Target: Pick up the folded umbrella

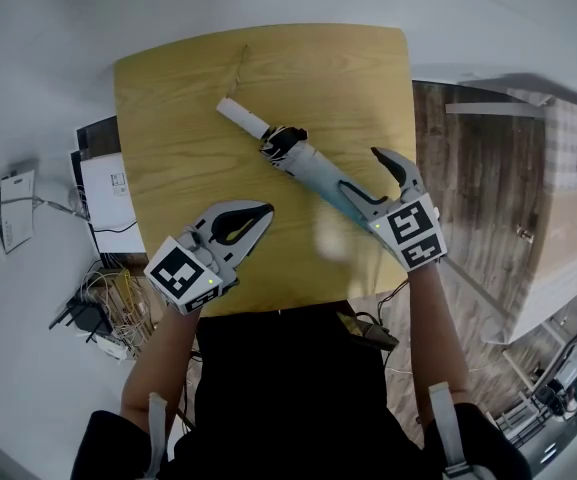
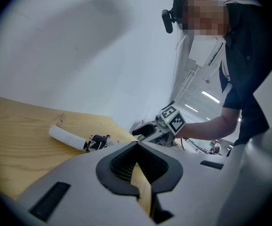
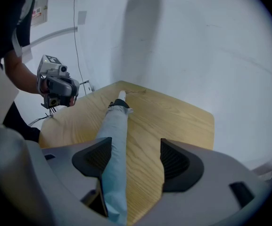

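My left gripper (image 1: 258, 213) points nearly level, its jaws closed tip to tip with nothing between them. My right gripper (image 1: 366, 176) tilts steeply down, its 2 jaws spread wide. My left forearm (image 1: 158, 353) and right forearm (image 1: 433, 318) are bare and reach forward, well apart.

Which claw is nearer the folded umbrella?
Right. The right claw straddles the folded umbrella at its blue end, jaws open. The left claw, shut, hangs over the table, clear of the umbrella.
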{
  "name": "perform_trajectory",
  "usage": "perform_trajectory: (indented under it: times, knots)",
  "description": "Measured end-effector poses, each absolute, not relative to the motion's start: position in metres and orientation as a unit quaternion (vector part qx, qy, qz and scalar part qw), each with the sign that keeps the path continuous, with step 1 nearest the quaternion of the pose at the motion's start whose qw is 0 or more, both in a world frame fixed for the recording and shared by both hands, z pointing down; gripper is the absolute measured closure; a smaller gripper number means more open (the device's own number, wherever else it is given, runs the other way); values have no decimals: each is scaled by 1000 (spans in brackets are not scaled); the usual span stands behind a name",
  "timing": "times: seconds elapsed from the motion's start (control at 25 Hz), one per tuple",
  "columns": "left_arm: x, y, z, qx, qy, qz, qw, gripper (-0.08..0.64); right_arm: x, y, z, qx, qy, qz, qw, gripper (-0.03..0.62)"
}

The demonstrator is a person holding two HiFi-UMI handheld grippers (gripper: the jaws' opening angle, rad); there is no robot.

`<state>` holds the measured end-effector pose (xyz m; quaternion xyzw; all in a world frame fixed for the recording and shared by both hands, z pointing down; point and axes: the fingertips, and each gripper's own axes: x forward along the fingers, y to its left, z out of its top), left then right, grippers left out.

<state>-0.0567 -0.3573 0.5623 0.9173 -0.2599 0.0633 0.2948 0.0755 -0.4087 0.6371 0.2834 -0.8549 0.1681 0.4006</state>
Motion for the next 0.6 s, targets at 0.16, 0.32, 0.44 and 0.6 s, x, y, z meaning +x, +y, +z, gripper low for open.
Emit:
perform_trajectory:
  times: [0.16, 0.32, 0.44, 0.6]
  knots:
    - [-53, -359, 564, 917, -260, 68, 295, 551, 70, -404, 637, 257, -860, 178, 402, 285]
    - [-51, -359, 566, 918, -258, 69, 294, 551, 63, -395, 640, 230, -864, 198, 402, 285]
    - [-51, -360, 567, 918, -258, 71, 293, 551, 62, -393, 643, 224, -864, 214, 397, 285]
    - [-53, -360, 569, 918, -258, 74, 293, 551, 58, -390, 646, 211, -864, 238, 391, 285]
